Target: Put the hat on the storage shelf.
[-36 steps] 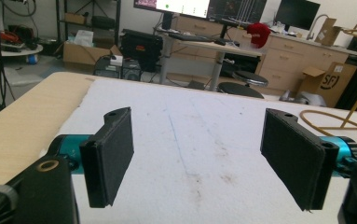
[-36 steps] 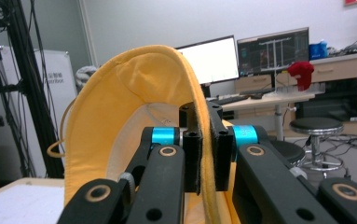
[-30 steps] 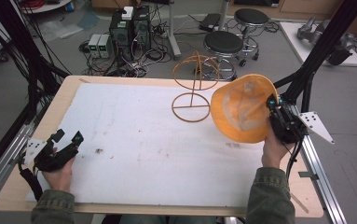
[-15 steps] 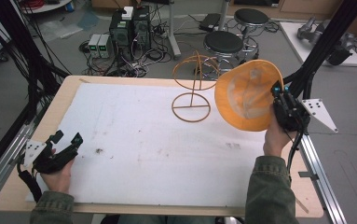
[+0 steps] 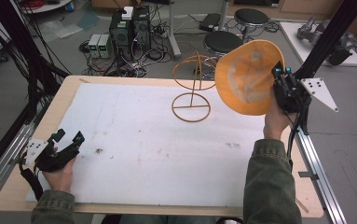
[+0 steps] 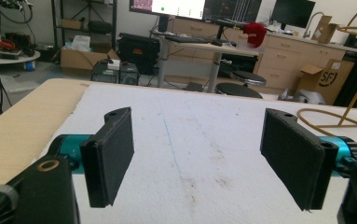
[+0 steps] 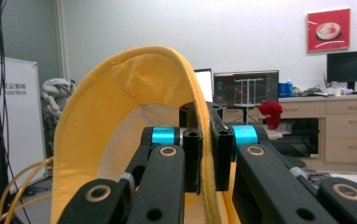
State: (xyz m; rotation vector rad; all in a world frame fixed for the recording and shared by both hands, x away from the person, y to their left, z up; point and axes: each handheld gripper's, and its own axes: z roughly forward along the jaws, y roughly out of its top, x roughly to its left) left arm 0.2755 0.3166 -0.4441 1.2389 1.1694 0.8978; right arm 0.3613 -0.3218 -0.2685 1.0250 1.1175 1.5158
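The right tongs [image 5: 282, 81] are gripping the brim of a yellow hat [image 5: 247, 77], holding it aloft over the far right part of the counter [image 5: 13, 196], with the hollow inside facing the person. In the right gripper view the jaws are standing pressed together on the brim's edge, the hat [image 7: 120, 140] curving up and to the left of them. A wire stand [image 5: 192, 88] is sitting on the white mat [image 5: 143, 149] just to the left of the hat; its ring base is resting flat, and its domed top is rising behind, near the counter's far edge. The left tongs [image 5: 66, 142] are resting low at the near left corner, well apart from the stand, jaws spread wide and gripping nothing; the left gripper view is showing the two pads [image 6: 113, 156] far apart over bare mat, with part of the stand [image 6: 348, 119] at the right edge.

Step in hand, as judged: the hat is being carried toward the stand, lifted but not yet placed. The next move is likely calling for swinging the hat leftward, turning its opening downward over the dome, and lowering it until the crown is seating before the brim is let go. A light stand like this one may tip if the hat is catching its side.
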